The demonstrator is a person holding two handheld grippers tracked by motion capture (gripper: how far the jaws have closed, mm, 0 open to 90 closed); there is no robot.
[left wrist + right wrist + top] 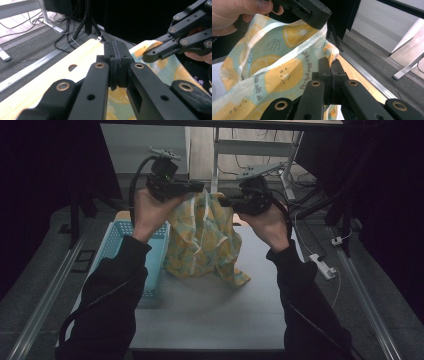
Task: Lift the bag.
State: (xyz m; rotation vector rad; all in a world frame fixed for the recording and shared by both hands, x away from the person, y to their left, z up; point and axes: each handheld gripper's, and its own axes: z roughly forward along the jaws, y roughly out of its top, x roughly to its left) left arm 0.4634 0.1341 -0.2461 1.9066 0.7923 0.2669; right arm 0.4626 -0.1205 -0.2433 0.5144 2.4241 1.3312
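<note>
Both the left tool (196,186) and the right tool (225,200) pinch the top edge of the lemon-printed pale-green cloth (202,240), lifted above the grey bench (210,310) beside the light-blue plastic basket (115,237), apparently not yet folded or stowed.

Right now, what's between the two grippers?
In the high view, the top edge of the lemon-print cloth spans between the left gripper and the right gripper; each is shut on it, and the rest hangs to the table.
</note>
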